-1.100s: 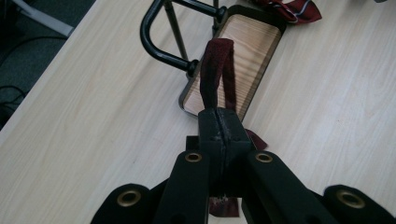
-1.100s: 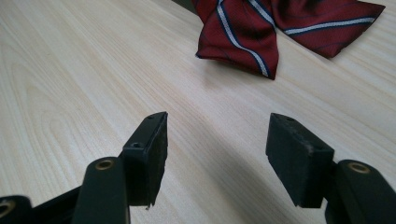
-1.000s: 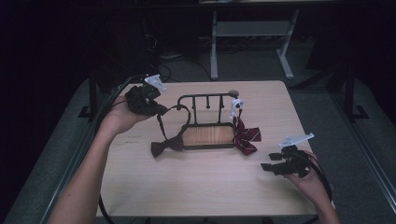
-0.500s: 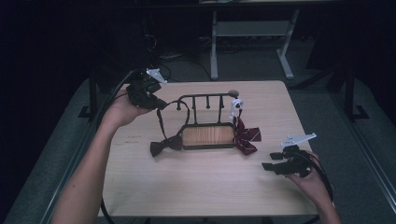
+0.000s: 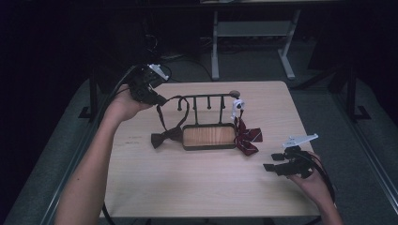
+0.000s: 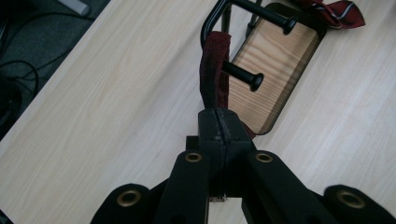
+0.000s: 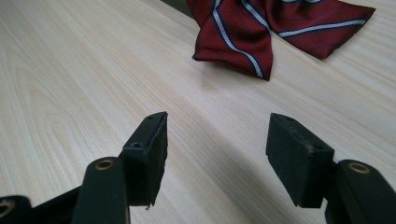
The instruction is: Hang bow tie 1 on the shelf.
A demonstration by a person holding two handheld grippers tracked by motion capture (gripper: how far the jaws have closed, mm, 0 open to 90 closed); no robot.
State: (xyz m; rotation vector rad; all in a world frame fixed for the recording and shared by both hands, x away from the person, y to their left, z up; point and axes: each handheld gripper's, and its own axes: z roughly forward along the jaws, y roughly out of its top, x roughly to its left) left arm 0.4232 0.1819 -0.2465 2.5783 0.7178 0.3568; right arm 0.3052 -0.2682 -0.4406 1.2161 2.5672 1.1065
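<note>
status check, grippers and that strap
Left gripper shut on dark red strap, strap looped over rack peg. Right gripper open, idle. Striped bow tie ahead.

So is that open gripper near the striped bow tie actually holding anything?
No: the right gripper has its jaws spread apart over bare table, and the striped bow tie lies well beyond them, untouched.

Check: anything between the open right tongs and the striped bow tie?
Nothing visible. The right tongs stand open over bare table; the striped bow tie lies flat ahead of them, with clear wood in between.
</note>
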